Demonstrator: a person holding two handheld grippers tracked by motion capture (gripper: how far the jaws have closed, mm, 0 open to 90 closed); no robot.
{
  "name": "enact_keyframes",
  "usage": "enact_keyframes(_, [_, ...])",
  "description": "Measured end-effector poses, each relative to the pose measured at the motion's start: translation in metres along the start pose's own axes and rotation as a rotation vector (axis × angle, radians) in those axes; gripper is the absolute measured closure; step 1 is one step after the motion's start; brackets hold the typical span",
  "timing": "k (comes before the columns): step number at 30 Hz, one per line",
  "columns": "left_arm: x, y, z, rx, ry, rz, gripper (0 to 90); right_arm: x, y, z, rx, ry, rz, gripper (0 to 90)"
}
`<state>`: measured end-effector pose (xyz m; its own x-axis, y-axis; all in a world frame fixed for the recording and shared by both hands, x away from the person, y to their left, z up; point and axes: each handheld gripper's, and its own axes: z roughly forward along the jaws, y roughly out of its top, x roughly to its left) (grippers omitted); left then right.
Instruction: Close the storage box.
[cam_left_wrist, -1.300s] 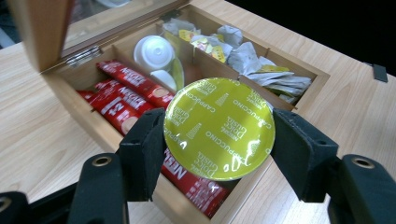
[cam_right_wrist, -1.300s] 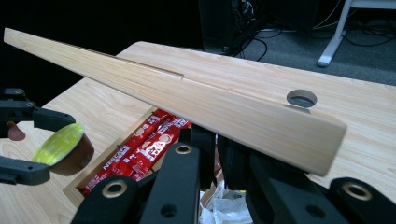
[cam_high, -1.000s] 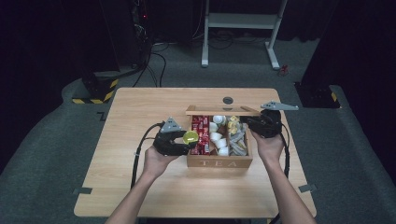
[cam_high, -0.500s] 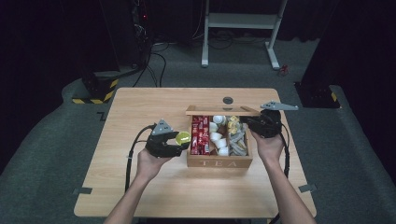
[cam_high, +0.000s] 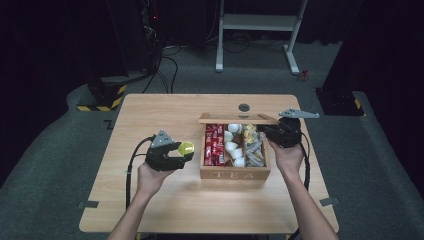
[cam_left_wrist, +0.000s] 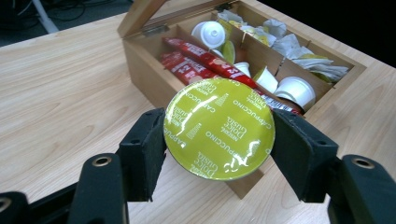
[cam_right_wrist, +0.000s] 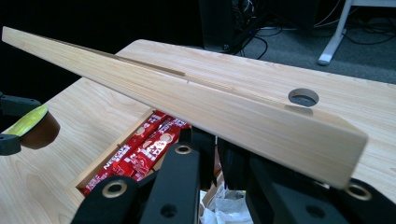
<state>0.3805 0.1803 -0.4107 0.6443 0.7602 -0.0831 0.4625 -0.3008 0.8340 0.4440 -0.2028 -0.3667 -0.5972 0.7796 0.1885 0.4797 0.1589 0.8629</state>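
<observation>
Over the table (cam_high: 150, 200), left hand-held gripper (cam_high: 186, 151), clamped on yellow-green capsule (cam_high: 186, 148), now farther from tea box (cam_high: 235, 174)

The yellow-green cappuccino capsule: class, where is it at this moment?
The capsule is clamped in the left hand-held gripper, above the table, just left of the open wooden tea box in the high view.

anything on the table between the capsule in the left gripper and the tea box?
No. In the high view only bare table lies between the yellow-lidded capsule and the tea box.
</observation>
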Motion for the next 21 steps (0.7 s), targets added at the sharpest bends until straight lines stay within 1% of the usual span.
enact_keyframes(5, [0.004, -0.005, -0.003, 0.005, 0.017, -0.001, 37.7, 0.000, 0.000, 0.000, 0.001, 0.000, 0.001, 85.2])
enact_keyframes(6, [0.005, -0.008, -0.004, 0.006, 0.019, -0.014, 37.7, 0.000, 0.000, 0.000, 0.002, 0.000, 0.000, 85.2])
enact_keyframes(13, [0.010, -0.015, -0.008, 0.005, 0.032, -0.032, 37.7, 0.000, 0.000, 0.000, 0.002, -0.001, 0.000, 85.2])
enact_keyframes(17, [0.012, -0.019, -0.010, 0.010, 0.043, -0.036, 37.7, 0.000, 0.000, 0.000, 0.001, -0.001, 0.000, 85.2])
enact_keyframes(18, [0.013, -0.019, -0.010, 0.013, 0.050, -0.026, 37.7, 0.000, 0.000, 0.000, 0.001, -0.001, 0.000, 85.2])
enact_keyframes(20, [0.013, -0.021, -0.010, 0.014, 0.052, -0.035, 37.7, 0.000, 0.000, 0.000, 0.002, -0.001, 0.000, 85.2])
enact_keyframes(21, [0.014, -0.022, -0.011, 0.016, 0.055, -0.032, 37.7, 0.000, 0.000, 0.000, 0.003, -0.001, -0.001, 85.2])
